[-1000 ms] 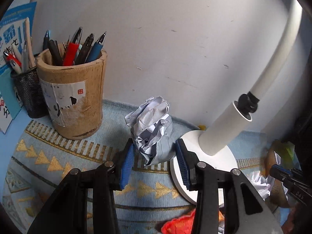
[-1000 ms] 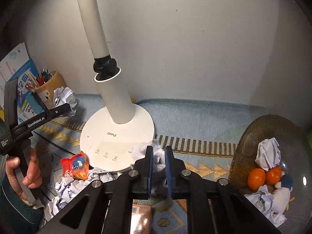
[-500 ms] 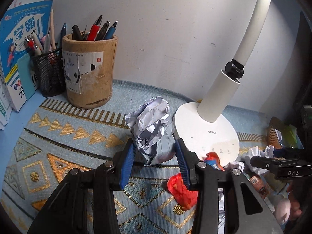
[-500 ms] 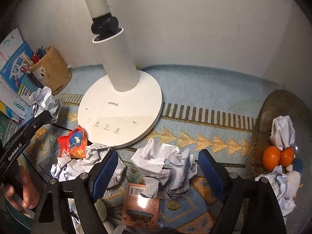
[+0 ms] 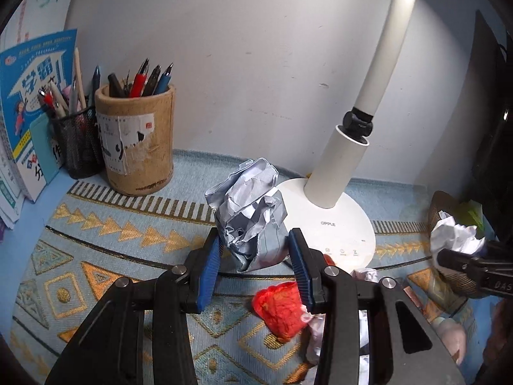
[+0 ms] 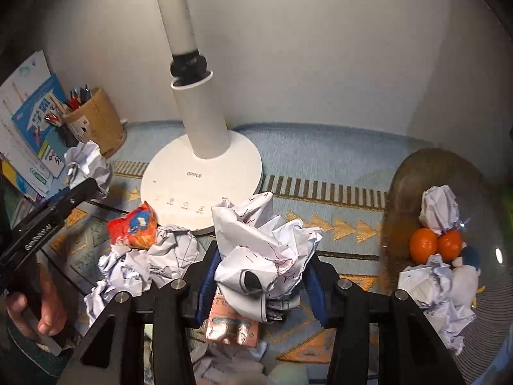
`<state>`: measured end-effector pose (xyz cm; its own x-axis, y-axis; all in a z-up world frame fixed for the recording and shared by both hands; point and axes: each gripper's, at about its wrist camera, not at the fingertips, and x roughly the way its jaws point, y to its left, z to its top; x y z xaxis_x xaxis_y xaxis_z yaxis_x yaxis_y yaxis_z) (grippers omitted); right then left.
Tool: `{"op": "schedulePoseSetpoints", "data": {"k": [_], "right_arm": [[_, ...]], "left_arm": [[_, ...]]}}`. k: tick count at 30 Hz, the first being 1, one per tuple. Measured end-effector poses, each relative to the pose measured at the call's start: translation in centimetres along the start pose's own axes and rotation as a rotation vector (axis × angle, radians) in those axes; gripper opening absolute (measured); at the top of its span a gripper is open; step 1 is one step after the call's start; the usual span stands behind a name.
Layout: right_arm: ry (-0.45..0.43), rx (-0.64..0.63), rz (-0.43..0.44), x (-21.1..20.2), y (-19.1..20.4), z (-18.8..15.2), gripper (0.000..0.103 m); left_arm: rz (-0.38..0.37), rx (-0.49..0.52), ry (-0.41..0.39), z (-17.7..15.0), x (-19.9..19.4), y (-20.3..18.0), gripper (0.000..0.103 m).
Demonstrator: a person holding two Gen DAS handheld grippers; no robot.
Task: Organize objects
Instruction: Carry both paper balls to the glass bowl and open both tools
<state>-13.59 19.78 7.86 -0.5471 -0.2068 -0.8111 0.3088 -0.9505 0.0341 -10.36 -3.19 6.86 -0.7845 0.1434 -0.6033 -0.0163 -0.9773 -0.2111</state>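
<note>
Gripping a paper ball [image 5: 248,215], left hand-held gripper [image 5: 255,258], right hand-held gripper [image 6: 261,276] just closed on crumpled paper [image 6: 263,250]

Lamp [image 5: 388,64] head cut off above (pink box [image 6: 231,327] half hidden beneath paper).

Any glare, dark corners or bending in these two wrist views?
Left wrist view: the lamp throws a bright patch on the wall, corners black, right edge in deep shadow, the mat bows. Right wrist view: dimmer, black corners too, a small glint on the bowl.
</note>
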Motion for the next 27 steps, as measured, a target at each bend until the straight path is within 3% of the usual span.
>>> {"op": "schedulePoseSetpoints", "data": {"k": [5, 9, 12, 15, 19, 24, 27], "right_arm": [[-0.167, 0.029, -0.066, -8.6, -3.2, -0.2, 0.048], [-0.284, 0.174, -0.074, -13.8, -9.0, -0.9, 0.048], [-0.35, 0.302, -0.127, -15.9, -13.4, -2.0, 0.048], [-0.383, 0.448, -0.136, -16.3, -18.0, -3.1, 0.049], [-0.388, 0.561, -0.141, -15.0, -22.3, -4.3, 0.049], [-0.371, 0.598, -0.156, -13.2, -24.8, -5.2, 0.049], [-0.352, 0.595, -0.164, -11.8, -25.0, -5.5, 0.05]], "left_arm": [[-0.098, 0.087, -0.077, 2.6, -4.6, -6.8, 0.039], [-0.232, 0.174, -0.1, 4.7, -6.9, -14.3, 0.039], [-0.35, 0.214, -0.069, 5.7, -6.9, -19.6, 0.039], [-0.413, 0.213, -0.019, 5.7, -5.1, -23.7, 0.039], [-0.43, 0.226, 0.052, 4.3, -1.4, -27.4, 0.039], [-0.424, 0.277, 0.103, 2.7, 2.4, -30.4, 0.039], [-0.419, 0.298, 0.124, 2.2, 4.1, -31.4, 0.047]]}}
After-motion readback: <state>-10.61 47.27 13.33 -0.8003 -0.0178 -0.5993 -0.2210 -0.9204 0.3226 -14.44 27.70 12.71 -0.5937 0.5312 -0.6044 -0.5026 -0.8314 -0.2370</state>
